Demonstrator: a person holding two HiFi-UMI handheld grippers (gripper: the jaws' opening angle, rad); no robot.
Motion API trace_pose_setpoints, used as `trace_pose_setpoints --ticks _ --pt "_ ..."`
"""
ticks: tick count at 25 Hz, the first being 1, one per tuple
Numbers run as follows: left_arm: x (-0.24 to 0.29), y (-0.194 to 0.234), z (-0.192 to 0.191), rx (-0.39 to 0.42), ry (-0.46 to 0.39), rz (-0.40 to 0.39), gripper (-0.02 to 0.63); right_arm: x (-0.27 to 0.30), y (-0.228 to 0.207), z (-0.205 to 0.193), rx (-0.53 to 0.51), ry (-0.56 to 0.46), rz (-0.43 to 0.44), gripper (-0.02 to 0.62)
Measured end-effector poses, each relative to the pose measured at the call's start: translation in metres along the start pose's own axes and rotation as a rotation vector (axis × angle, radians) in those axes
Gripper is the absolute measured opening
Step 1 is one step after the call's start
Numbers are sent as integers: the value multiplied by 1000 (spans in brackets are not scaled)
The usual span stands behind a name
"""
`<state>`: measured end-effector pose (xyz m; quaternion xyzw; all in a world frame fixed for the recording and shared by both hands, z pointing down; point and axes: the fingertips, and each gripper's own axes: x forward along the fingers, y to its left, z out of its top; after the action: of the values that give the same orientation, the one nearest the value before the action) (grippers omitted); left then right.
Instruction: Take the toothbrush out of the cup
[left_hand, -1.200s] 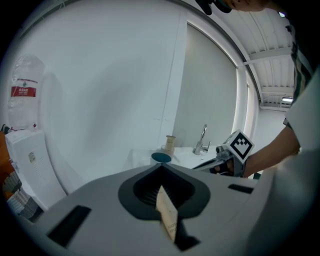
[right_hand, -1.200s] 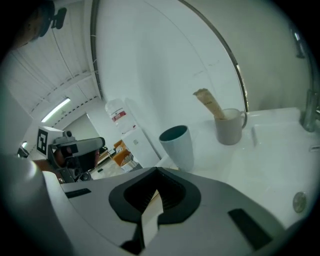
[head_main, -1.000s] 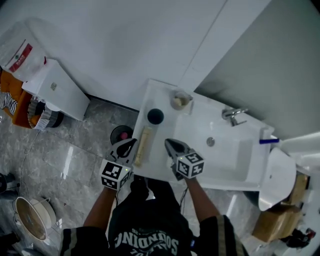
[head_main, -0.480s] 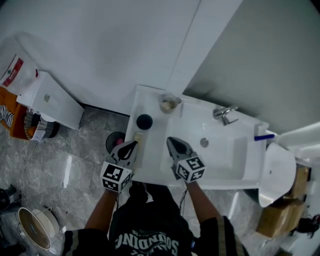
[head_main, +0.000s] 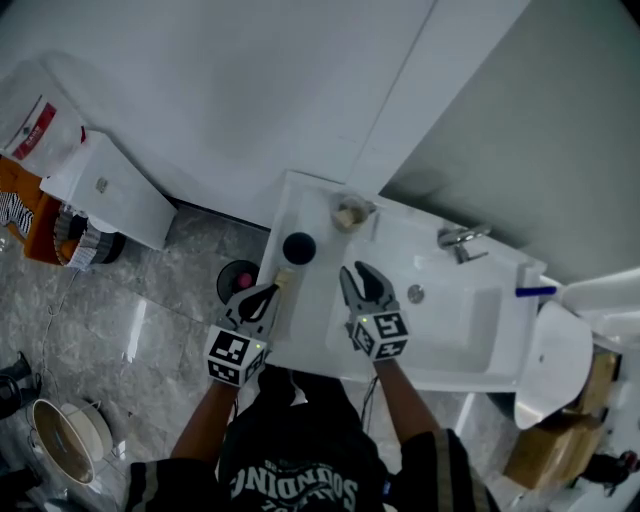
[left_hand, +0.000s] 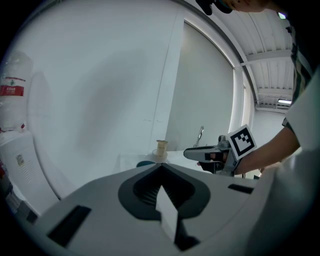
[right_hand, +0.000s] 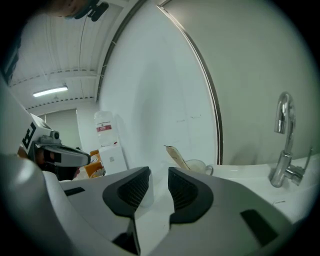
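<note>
A pale cup (head_main: 352, 214) stands on the back rim of the white sink (head_main: 470, 345), and the tan toothbrush (right_hand: 176, 156) leans out of it to the left. My right gripper (head_main: 360, 270) hovers over the sink's front left, pointing at the cup (right_hand: 199, 166) and still well short of it. Its jaws are opening with nothing between them (right_hand: 159, 175). My left gripper (head_main: 272, 289) is shut and empty over the sink's left rim. From the left gripper view (left_hand: 161, 167) the cup (left_hand: 161, 149) shows far ahead, with the right gripper (left_hand: 215, 154) to its right.
A chrome tap (head_main: 460, 240) stands at the sink's back right. A dark round object (head_main: 299, 247) and a long pale bar (head_main: 283, 278) lie on the left rim. A blue item (head_main: 535, 292) sits at the far right. A white cabinet (head_main: 110, 190) stands on the floor to the left.
The right gripper's jaws have gone from shut to parted, and it has moved up the picture toward the cup. The left gripper has hardly shifted.
</note>
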<state>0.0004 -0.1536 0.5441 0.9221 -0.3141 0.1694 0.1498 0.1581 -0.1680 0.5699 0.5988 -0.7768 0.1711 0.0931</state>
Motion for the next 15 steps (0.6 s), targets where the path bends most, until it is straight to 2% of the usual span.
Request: trace_pose_setpoints --ticks 5,11,15 --pt "-6 11 -4 -16 3 33 -3 9 2 -5 -23 18 2 107" --pt "-11 17 -8 -28 7 57 -3 25 -12 3 -160 23 -58 107" --pt "-16 22 -15 -38 18 74 -3 40 -22 12 -184 26 -83 107"
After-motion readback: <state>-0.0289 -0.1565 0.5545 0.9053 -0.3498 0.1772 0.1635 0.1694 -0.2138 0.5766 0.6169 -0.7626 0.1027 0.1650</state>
